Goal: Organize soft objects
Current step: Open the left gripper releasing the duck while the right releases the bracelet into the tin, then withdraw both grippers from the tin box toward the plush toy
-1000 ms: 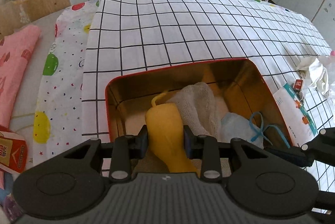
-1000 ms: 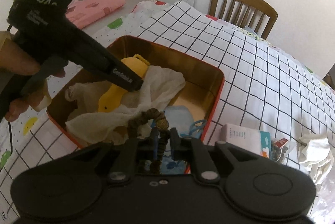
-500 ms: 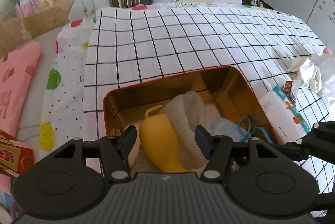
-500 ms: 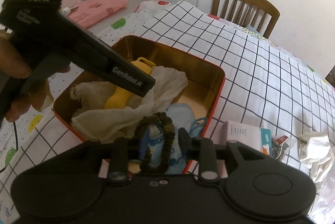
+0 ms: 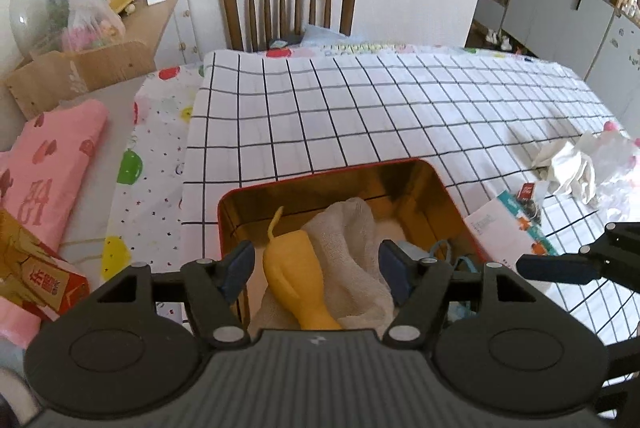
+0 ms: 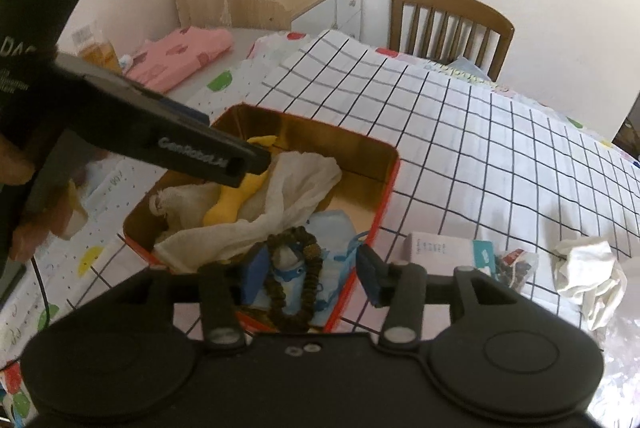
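- Grid-cloth counter (image 5: pixel 360 115); red tin (image 5: pixel 452 195) just ahead of both grippers.
- Left gripper (image 5: pixel 316 270) wide open, empty; yellow toy (image 5: pixel 296 280) lies in tin betw. fingers.
- Right gripper (image 6: pixel 312 268) wide open, bead loop (image 6: pixel 296 284) resting in tin.
- Step: drop-off looks done; next likely fetch white cloth (image 6: pixel 592 276), far right.

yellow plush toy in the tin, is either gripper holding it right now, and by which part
Nothing is held. The left gripper is open around the yellow plush toy without touching; the right gripper is open too.

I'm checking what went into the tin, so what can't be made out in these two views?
- Left wrist view: the yellow toy's lower end, cut off by the left gripper.
- Right wrist view: the tin's near corner, behind the right gripper.
- Right wrist view: print on the white box, too small.
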The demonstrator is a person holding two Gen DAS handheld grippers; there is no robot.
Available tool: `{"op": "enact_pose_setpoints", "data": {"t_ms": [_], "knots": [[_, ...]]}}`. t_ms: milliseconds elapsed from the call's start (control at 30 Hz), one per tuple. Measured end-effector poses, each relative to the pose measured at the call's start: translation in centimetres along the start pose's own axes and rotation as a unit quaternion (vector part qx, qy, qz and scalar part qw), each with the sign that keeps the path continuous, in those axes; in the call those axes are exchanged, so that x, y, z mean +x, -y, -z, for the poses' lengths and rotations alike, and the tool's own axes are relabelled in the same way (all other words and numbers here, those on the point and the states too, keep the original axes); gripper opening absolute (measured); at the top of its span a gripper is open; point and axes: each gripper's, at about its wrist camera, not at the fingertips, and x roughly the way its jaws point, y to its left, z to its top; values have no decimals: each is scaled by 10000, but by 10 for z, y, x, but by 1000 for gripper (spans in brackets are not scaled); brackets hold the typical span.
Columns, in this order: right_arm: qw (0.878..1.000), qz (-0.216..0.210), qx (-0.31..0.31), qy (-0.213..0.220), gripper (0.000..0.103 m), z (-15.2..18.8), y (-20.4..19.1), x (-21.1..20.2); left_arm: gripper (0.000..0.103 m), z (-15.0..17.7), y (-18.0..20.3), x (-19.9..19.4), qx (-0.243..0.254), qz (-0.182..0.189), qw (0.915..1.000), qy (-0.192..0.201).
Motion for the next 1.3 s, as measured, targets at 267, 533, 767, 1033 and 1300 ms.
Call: {"op": "enact_pose_setpoints", "data": {"t_ms": [267, 533, 767, 1033, 1300], "knots": [[9994, -125, 183, 279, 58, 3, 13, -28, 68, 4, 11, -34, -82, -60, 9996, 269], [9976, -254, 375, 516, 60, 12, 33, -56, 68, 11, 38, -60, -163, -94, 9989, 418], [9955, -283, 414, 804, 64, 26, 55, -87, 68, 19, 71, -84, -151, -63, 9981, 597], [9930, -284, 506, 1026, 72, 48, 88, -120, 77, 24, 117, -106, -117, 32, 9966, 821], [9911, -175, 452, 1240, 82, 74, 122, -154, 77, 28, 172, -115, -73, 265, 9941, 1045]]}}
